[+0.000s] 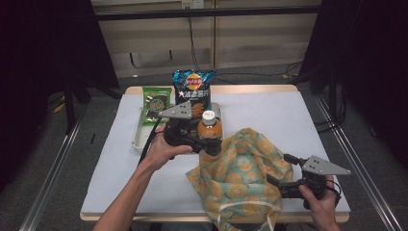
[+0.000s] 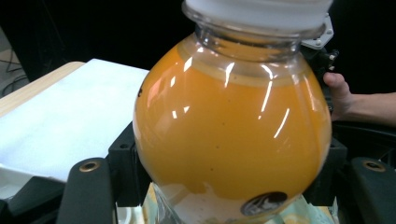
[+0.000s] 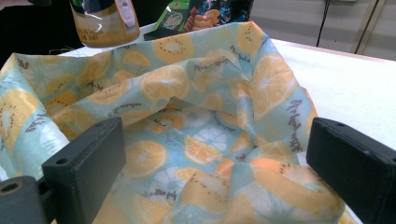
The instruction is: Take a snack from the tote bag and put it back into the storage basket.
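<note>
The left tongs (image 1: 210, 142) grip an orange juice bottle (image 1: 210, 126) above the fruit-print bag (image 1: 240, 173). The right tongs (image 1: 278, 169) gape open at the bag's near right edge, perhaps touching cloth.

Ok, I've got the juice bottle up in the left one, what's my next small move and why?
Probably carry the juice bottle a little further over the fruit-print bag before lowering. The left hand-held gripper clamps it at the bag's rim, and the right hand-held gripper, jaws open, sits at the bag's edge.

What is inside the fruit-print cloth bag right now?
The fruit-print cloth bag gapes open; its visible interior holds only folded fabric. The bottom is hidden by folds. The round orange juice bottle hangs above its rim, clamped in the left gripper.
</note>
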Available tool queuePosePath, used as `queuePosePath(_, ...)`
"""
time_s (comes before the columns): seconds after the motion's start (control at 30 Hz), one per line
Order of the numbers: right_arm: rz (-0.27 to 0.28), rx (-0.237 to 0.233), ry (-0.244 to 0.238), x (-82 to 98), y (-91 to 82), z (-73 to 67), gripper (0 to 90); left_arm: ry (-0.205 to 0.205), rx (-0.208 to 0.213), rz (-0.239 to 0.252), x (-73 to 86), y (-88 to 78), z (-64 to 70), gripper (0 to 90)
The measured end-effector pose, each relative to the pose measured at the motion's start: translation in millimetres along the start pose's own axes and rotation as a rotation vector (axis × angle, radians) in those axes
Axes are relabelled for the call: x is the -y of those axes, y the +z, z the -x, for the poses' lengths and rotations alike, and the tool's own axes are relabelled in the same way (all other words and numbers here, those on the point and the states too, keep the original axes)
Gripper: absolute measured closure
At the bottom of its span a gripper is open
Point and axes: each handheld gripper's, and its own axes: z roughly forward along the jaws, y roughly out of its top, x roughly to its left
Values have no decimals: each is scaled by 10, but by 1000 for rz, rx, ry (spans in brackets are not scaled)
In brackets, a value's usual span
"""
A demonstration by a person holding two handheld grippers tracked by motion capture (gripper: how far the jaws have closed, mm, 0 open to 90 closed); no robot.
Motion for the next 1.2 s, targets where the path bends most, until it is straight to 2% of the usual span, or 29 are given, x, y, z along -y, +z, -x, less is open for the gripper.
queuePosePath(0.37,-2,7,-5,-10,4,-22,39,0,-38,26,-32,-258,-42,321)
queuePosePath(0.53,-2,8,-1,-8,5,-15,39,-7,-76,26,-40,-371,-60,320)
queuePosePath(0.8,-4,6,-8,-10,6,-20,39,-21,-125,21,43,-575,-119,321)
queuePosePath(1.03,-5,4,-3,-12,13,-16,40,-34,-150,3,125,-755,-223,320)
queuePosePath(1.2,-3,9,1,-10,13,-16,39,-42,-189,-2,182,-916,-300,320)
